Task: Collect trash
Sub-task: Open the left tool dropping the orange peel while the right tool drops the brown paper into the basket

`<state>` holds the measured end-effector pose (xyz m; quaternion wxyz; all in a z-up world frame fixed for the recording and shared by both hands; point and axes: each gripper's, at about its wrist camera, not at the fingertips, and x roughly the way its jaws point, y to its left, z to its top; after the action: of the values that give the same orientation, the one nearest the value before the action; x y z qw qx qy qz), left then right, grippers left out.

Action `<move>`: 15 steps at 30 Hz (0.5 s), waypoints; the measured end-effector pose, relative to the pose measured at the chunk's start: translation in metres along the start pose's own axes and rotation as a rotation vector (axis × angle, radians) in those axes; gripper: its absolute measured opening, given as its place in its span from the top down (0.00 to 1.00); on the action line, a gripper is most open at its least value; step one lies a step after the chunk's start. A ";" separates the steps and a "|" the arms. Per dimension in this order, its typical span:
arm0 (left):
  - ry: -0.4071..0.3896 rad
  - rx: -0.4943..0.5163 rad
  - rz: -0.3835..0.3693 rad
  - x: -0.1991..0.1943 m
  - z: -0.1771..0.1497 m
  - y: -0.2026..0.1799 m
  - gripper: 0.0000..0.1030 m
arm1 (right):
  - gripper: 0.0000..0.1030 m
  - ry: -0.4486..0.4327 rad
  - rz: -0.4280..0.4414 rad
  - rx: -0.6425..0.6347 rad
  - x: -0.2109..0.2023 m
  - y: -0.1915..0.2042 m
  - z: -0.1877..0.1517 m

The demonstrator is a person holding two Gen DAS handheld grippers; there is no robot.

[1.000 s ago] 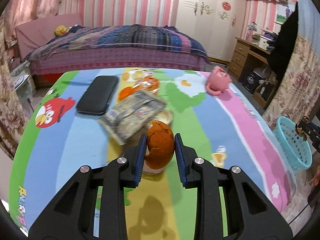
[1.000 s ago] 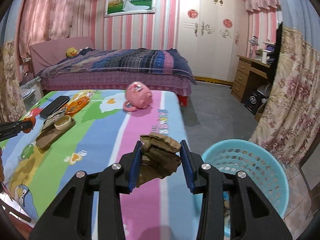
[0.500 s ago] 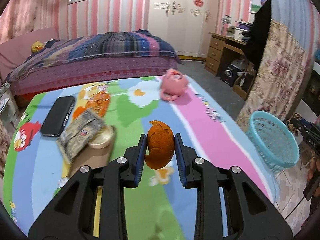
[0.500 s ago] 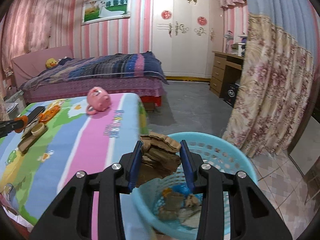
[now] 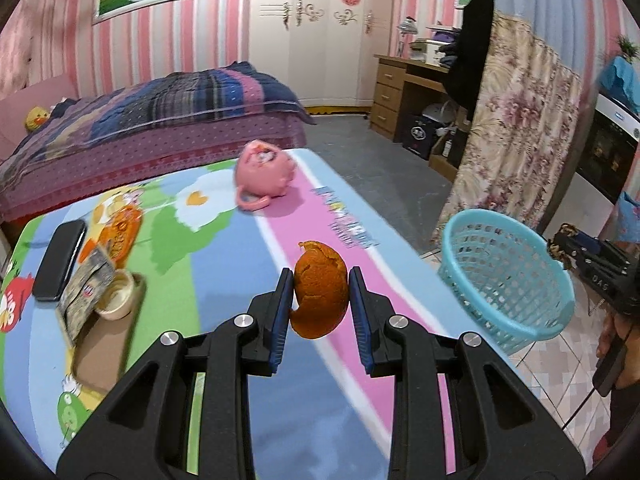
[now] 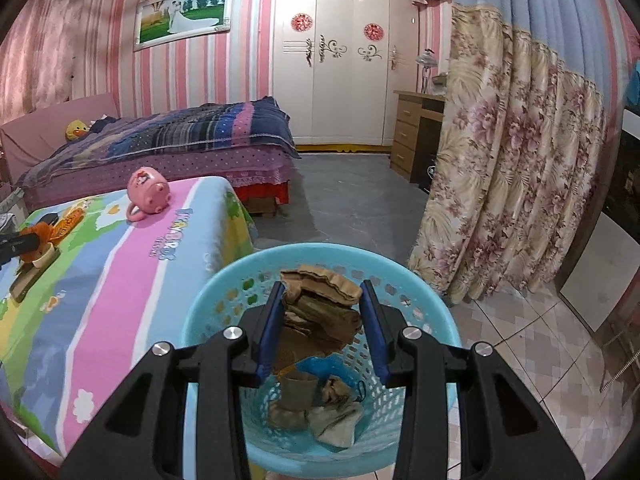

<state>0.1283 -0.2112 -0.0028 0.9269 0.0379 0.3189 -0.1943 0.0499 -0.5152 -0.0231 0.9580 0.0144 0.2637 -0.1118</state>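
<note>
My left gripper [image 5: 320,300] is shut on an orange peel [image 5: 320,292] and holds it above the pink stripe of the table. The light blue trash basket [image 5: 508,280] stands on the floor to its right. My right gripper [image 6: 322,320] is shut on a crumpled brown cardboard piece [image 6: 320,308] directly over the basket [image 6: 224,304], which holds brown paper scraps [image 6: 320,412]. The right gripper also shows in the left wrist view [image 5: 592,256], beyond the basket.
On the colourful tablecloth [image 5: 224,264] lie a pink piggy mug [image 5: 264,172], a black phone [image 5: 60,256], a snack wrapper [image 5: 88,288], a small cup [image 5: 116,300] and a brown tray [image 5: 100,352]. A floral curtain [image 6: 508,184], bed and desk stand around.
My left gripper has carried the orange peel rightward across the table toward the basket. My right gripper has moved with the cardboard from the table edge to directly above the basket.
</note>
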 end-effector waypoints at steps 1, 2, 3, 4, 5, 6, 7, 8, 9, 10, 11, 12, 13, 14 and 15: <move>-0.003 0.006 -0.004 0.001 0.002 -0.003 0.73 | 0.63 0.002 -0.008 -0.004 0.001 -0.003 0.000; -0.005 0.015 -0.011 0.004 0.004 -0.008 0.73 | 0.63 0.003 -0.015 -0.007 0.001 -0.004 0.000; -0.003 0.023 -0.017 0.006 0.005 -0.012 0.73 | 0.63 0.006 -0.023 -0.008 0.002 -0.008 -0.001; -0.001 0.030 -0.021 0.008 0.006 -0.015 0.73 | 0.63 0.007 -0.025 -0.006 0.002 -0.010 -0.001; 0.002 0.040 -0.027 0.011 0.007 -0.020 0.73 | 0.63 0.006 -0.027 -0.001 0.001 -0.013 -0.001; 0.003 0.045 -0.031 0.014 0.008 -0.023 0.73 | 0.63 0.006 -0.030 0.008 0.001 -0.017 -0.002; 0.004 0.051 -0.037 0.017 0.010 -0.027 0.73 | 0.63 0.006 -0.032 0.012 0.000 -0.019 -0.002; 0.005 0.053 -0.043 0.020 0.011 -0.030 0.73 | 0.63 0.007 -0.034 0.014 0.000 -0.021 -0.002; 0.007 0.057 -0.053 0.024 0.013 -0.035 0.73 | 0.63 0.007 -0.037 0.016 0.000 -0.023 -0.003; 0.008 0.061 -0.059 0.026 0.014 -0.038 0.73 | 0.63 0.005 -0.040 0.020 0.000 -0.026 -0.003; 0.008 0.066 -0.063 0.028 0.015 -0.040 0.73 | 0.63 0.003 -0.040 0.025 0.000 -0.028 -0.003; 0.007 0.075 -0.067 0.031 0.016 -0.045 0.73 | 0.63 0.001 -0.038 0.031 0.000 -0.030 -0.004; 0.007 0.083 -0.073 0.033 0.017 -0.049 0.73 | 0.63 0.000 -0.039 0.032 0.001 -0.032 -0.005; 0.007 0.088 -0.077 0.035 0.018 -0.052 0.73 | 0.63 -0.001 -0.039 0.030 0.002 -0.033 -0.006; 0.008 0.091 -0.084 0.038 0.018 -0.055 0.73 | 0.63 0.000 -0.038 0.031 0.002 -0.033 -0.006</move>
<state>0.1453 -0.2784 -0.0087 0.9139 0.0675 0.3149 -0.2471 0.0408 -0.5470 -0.0283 0.9554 0.0245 0.2620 -0.1340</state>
